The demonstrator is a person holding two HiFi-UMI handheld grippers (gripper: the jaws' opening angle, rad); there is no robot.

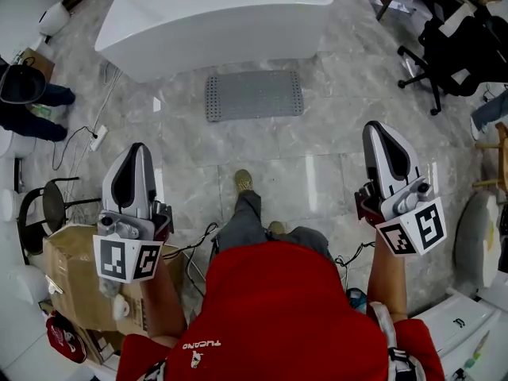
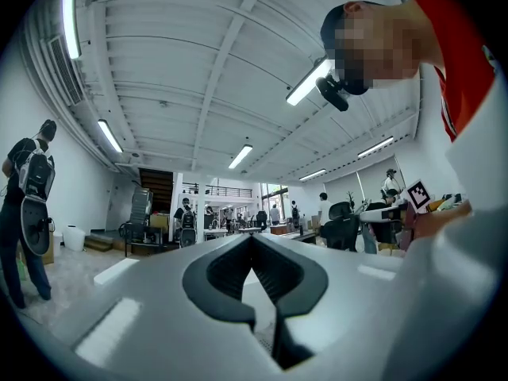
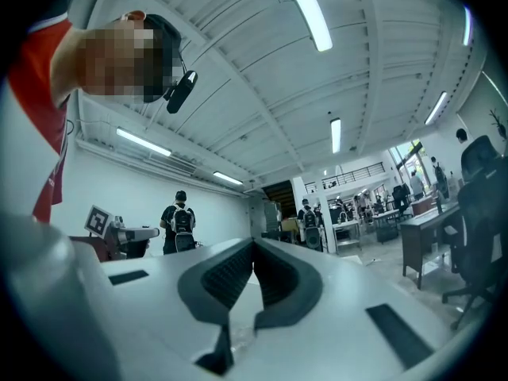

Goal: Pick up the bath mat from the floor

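A grey perforated bath mat (image 1: 254, 94) lies flat on the marble floor, just in front of the white bathtub (image 1: 214, 18). My left gripper (image 1: 136, 151) is held at the left, well short of the mat, jaws shut and empty. My right gripper (image 1: 376, 130) is at the right, also shut with nothing in it, short of the mat and to its right. In the left gripper view the shut left gripper (image 2: 252, 238) points out across the room, and the right gripper (image 3: 254, 243) in its own view does the same; the mat is in neither gripper view.
A cardboard box (image 1: 67, 272) and a black stool (image 1: 55, 201) stand at the lower left. Cables (image 1: 79, 145) run along the floor at the left. Black office chairs (image 1: 452, 50) are at the upper right. My own legs and shoe (image 1: 244, 182) are between the grippers.
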